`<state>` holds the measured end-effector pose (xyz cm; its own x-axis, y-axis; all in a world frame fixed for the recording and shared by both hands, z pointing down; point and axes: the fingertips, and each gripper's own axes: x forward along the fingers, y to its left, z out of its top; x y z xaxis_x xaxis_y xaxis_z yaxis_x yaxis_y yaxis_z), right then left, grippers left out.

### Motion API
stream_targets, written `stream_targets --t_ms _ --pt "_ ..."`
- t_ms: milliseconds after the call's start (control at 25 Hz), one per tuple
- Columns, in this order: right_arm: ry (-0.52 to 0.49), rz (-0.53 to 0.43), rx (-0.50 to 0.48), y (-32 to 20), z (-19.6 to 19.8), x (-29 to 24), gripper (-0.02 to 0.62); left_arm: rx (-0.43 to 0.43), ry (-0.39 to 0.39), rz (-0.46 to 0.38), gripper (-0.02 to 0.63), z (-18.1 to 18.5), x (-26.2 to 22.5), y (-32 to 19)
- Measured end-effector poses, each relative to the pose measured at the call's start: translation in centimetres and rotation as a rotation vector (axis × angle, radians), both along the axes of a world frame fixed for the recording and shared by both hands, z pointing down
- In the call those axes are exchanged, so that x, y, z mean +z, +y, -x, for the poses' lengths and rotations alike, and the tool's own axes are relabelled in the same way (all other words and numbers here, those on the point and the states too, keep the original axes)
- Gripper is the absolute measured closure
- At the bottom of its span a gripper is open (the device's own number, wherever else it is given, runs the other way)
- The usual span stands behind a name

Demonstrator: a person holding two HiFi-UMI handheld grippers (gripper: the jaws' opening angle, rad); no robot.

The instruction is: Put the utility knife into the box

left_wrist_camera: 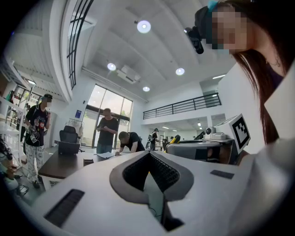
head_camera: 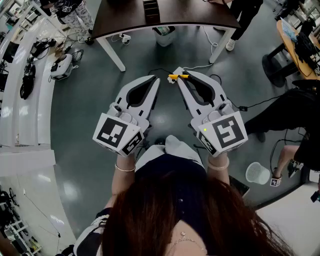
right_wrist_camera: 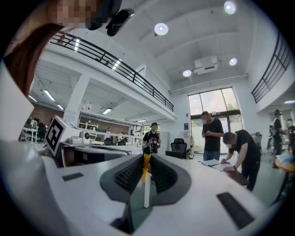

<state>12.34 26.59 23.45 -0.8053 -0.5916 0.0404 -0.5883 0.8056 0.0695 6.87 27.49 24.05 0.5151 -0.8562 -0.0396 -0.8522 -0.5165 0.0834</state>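
Observation:
The yellow utility knife (head_camera: 178, 76) lies crosswise in the tips of my right gripper (head_camera: 179, 77), which is shut on it. In the right gripper view the knife (right_wrist_camera: 146, 169) stands between the ribbed pads, yellow above and white below. My left gripper (head_camera: 157, 80) is beside it, shut, with nothing between its tips (left_wrist_camera: 150, 155). Both grippers are held up over the floor, short of a dark table (head_camera: 200, 15). A dark compartmented box (head_camera: 151, 9) sits on that table. From the left gripper view I also see the right gripper (left_wrist_camera: 203, 148) and the knife's yellow end (left_wrist_camera: 173, 139).
The grey floor below has cables and a white bin (head_camera: 165, 35) under the table. A white mesh basket (head_camera: 258, 173) stands at the right. People stand around the table (right_wrist_camera: 239, 170). White benches (head_camera: 25, 75) run along the left.

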Motion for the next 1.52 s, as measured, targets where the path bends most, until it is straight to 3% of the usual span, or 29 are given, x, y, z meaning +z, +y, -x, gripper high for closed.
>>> stream_targets --t_ms 720,1120,1520 --pt "-0.034 -0.003 -0.022 -1.7 0.0 0.3 0.535 0.001 0.016 0.004 0.606 0.1 0.8 -2.0" --pt "-0.048 0.016 -0.045 -9.1 -0.2 0.8 0.535 -0.045 0.024 0.024 0.606 0.3 1.5 -8.5" --pt "-0.040 0.037 -0.040 -18.5 5.2 1.8 0.535 -0.030 0.026 0.043 0.606 5.7 2.5 -18.1"
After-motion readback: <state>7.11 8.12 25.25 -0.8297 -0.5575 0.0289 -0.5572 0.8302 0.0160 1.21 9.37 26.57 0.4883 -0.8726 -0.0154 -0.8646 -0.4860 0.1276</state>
